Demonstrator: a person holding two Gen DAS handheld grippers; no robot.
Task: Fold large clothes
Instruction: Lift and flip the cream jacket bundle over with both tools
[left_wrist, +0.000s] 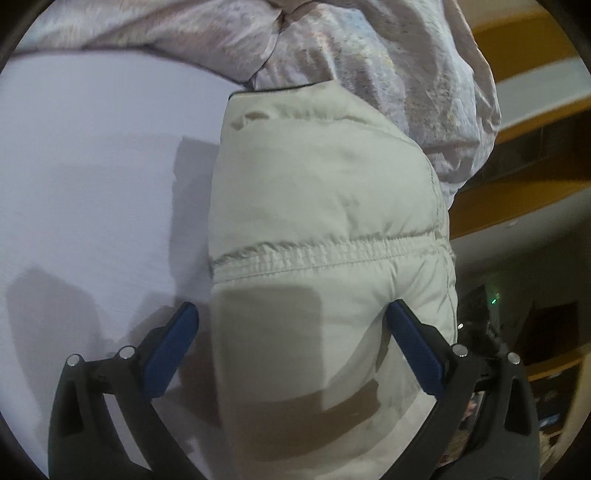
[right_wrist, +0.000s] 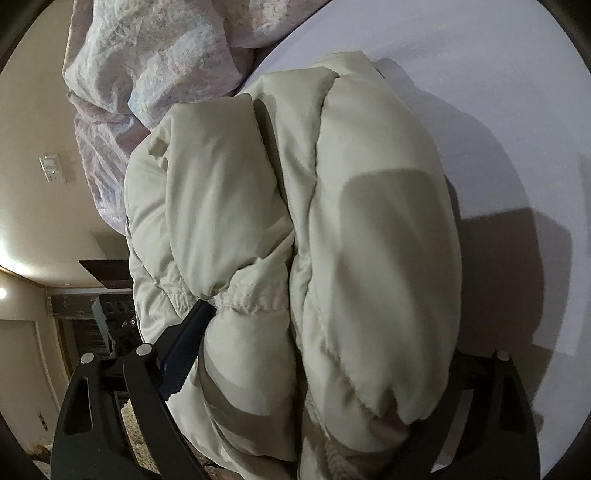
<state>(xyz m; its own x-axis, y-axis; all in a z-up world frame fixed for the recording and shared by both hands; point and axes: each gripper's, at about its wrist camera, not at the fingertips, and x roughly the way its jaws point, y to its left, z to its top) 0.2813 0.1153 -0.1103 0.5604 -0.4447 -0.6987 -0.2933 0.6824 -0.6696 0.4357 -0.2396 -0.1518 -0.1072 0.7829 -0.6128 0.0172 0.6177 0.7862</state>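
On the bed (left_wrist: 92, 166), both wide-open hand-held grippers (left_wrist: 291, 314) (right_wrist: 325, 332) straddle the jacket (left_wrist: 325, 184).

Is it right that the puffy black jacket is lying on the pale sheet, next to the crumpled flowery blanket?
Not quite. The jacket is cream, not black; both wrist views show it. The rest holds: it lies on the pale sheet, next to the crumpled flowery blanket.
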